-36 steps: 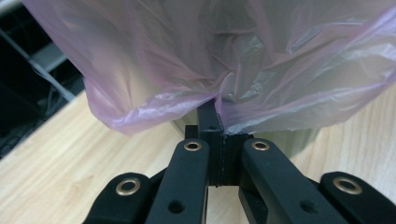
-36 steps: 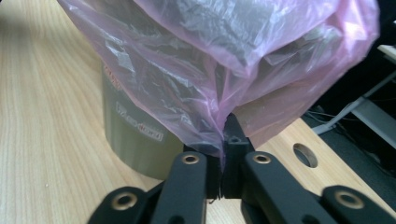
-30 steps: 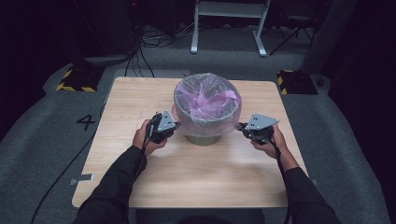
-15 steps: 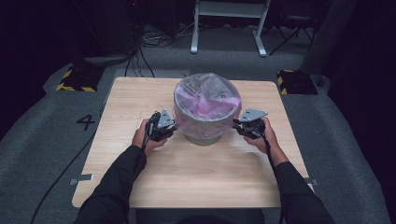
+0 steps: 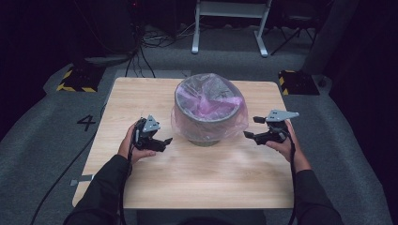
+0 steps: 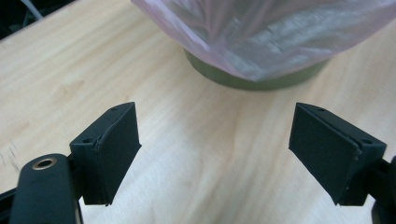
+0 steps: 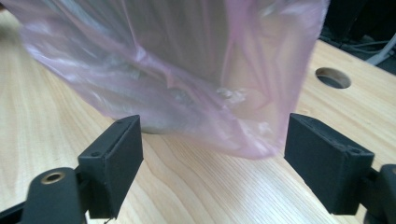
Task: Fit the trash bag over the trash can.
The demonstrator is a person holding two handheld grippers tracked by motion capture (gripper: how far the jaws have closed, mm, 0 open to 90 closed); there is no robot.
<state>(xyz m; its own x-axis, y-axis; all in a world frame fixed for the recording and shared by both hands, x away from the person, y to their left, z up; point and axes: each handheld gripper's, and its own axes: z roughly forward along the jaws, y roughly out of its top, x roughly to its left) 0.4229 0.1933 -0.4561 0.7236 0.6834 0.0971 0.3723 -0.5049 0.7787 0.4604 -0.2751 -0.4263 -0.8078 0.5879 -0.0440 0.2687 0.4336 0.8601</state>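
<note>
Bin (image 5: 205, 123), grey with a pink see-through bag (image 5: 225, 129) draped over its rim, sits near the middle of the table (image 5: 187, 183) toward the far edge, with the left gripper (image 5: 157, 143) and right gripper (image 5: 253, 129) just off either side, both wide open, holding nothing.

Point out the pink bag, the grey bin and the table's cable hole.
pink bag (image 7: 187, 84), right gripper view, its hanging side.
grey bin (image 5: 206, 123), high view, its side wall.
cable hole (image 7: 333, 77), right gripper view, its opening.
</note>
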